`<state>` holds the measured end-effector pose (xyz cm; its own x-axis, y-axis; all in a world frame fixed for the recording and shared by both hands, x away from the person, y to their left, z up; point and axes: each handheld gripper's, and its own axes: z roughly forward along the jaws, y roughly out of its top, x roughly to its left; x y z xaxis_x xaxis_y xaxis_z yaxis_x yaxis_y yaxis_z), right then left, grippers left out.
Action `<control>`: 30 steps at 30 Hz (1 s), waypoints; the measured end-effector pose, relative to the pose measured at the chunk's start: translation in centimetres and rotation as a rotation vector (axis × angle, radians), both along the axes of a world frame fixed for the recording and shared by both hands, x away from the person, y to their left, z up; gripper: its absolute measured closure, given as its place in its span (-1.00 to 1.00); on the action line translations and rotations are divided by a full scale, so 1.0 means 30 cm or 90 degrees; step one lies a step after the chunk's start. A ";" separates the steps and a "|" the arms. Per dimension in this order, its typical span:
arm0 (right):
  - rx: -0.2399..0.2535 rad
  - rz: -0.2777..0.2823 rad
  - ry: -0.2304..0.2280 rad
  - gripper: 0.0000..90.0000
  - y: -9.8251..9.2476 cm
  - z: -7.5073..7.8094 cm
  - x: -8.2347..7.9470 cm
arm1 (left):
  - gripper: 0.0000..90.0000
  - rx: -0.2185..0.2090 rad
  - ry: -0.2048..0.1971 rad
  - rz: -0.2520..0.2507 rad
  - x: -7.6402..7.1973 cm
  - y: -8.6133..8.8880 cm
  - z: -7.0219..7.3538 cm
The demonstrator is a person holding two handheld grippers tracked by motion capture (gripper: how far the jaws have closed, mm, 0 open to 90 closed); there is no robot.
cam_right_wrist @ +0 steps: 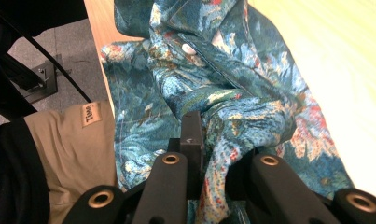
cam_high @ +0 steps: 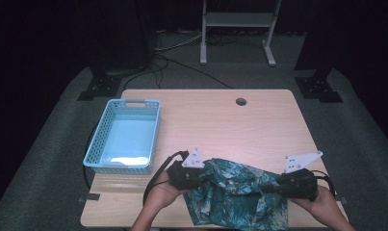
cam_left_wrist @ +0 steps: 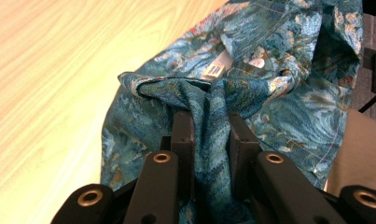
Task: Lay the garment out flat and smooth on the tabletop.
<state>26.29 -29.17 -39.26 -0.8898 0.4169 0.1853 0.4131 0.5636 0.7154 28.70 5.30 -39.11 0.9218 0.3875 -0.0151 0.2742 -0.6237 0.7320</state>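
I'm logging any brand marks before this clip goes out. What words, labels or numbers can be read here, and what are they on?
Small tan patch on the trousers, right gripper view: lettering there, too small to read for sure.
White neck label inside the shirt, left gripper view: dark print, too blurred to read.
High view: no readable text on the basket or table.

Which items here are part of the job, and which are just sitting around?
In the job:
- patterned shirt
- left gripper, jaws shut on the shirt
- right gripper, jaws shut on the shirt

Lying about:
- blue basket, apart from the shirt
- white stand behind the table
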 end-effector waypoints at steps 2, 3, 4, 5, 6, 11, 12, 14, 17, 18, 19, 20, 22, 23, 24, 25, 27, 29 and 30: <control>0.007 0.002 -0.004 0.83 0.000 0.010 0.005 | 0.72 -0.003 -0.002 -0.003 0.005 -0.001 0.011; 0.008 0.002 -0.006 0.83 0.000 0.016 0.007 | 0.73 -0.005 -0.001 -0.005 0.008 -0.002 0.016; 0.010 0.003 -0.007 0.83 0.000 0.020 0.010 | 0.73 -0.006 0.000 -0.005 0.010 -0.004 0.020; 0.012 0.005 -0.008 0.83 0.001 0.024 0.013 | 0.73 -0.005 -0.002 -0.007 0.014 -0.006 0.025; 0.012 0.005 -0.008 0.83 0.002 0.028 0.016 | 0.73 -0.004 -0.002 -0.008 0.018 -0.007 0.028; 0.012 0.008 -0.011 0.83 0.001 0.032 0.038 | 0.73 -0.008 0.000 -0.003 0.044 -0.010 0.033; 0.013 0.007 -0.010 0.83 0.001 0.030 0.043 | 0.73 -0.009 0.003 -0.002 0.051 -0.011 0.032; 0.011 0.007 -0.007 0.83 0.000 0.026 0.062 | 0.73 -0.006 0.006 -0.001 0.071 -0.015 0.030; -0.006 -0.011 -0.011 0.86 0.001 0.030 0.139 | 0.73 -0.011 0.010 0.012 0.127 -0.025 0.034; -0.006 -0.011 -0.011 0.86 0.001 0.030 0.139 | 0.73 -0.011 0.000 0.024 0.158 -0.032 0.044; -0.005 -0.022 -0.016 0.87 0.000 0.040 0.176 | 0.75 -0.010 -0.012 0.040 0.199 -0.044 0.062; 0.004 -0.039 -0.020 0.87 -0.001 0.057 0.223 | 0.75 -0.015 -0.033 0.062 0.248 -0.060 0.088; 0.007 -0.104 -0.059 0.66 0.002 0.116 0.349 | 0.62 -0.002 -0.105 0.128 0.356 -0.110 0.146; 0.007 -0.154 -0.080 0.30 0.004 0.149 0.421 | 0.34 0.013 -0.139 0.160 0.404 -0.136 0.168; 0.001 -0.206 -0.094 0.04 0.004 0.177 0.483 | 0.04 0.018 -0.152 0.191 0.444 -0.155 0.182; -0.003 -0.247 -0.095 -0.10 0.003 0.195 0.531 | -0.16 0.008 -0.145 0.205 0.473 -0.165 0.186; -0.003 -0.289 -0.091 -0.28 0.002 0.198 0.583 | -0.42 -0.003 -0.136 0.214 0.501 -0.178 0.163; -0.022 -0.302 -0.095 -0.33 0.003 0.166 0.599 | -0.57 0.003 -0.120 0.224 0.511 -0.186 0.114; -0.031 -0.300 -0.090 -0.32 0.005 0.140 0.599 | -0.60 -0.006 -0.101 0.219 0.512 -0.187 0.081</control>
<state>44.27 -29.03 -35.07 -0.6172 0.7854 0.0466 0.5315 0.3725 0.7608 44.05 -0.32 -36.67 0.7285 0.6757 0.1126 0.3495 -0.5080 0.7872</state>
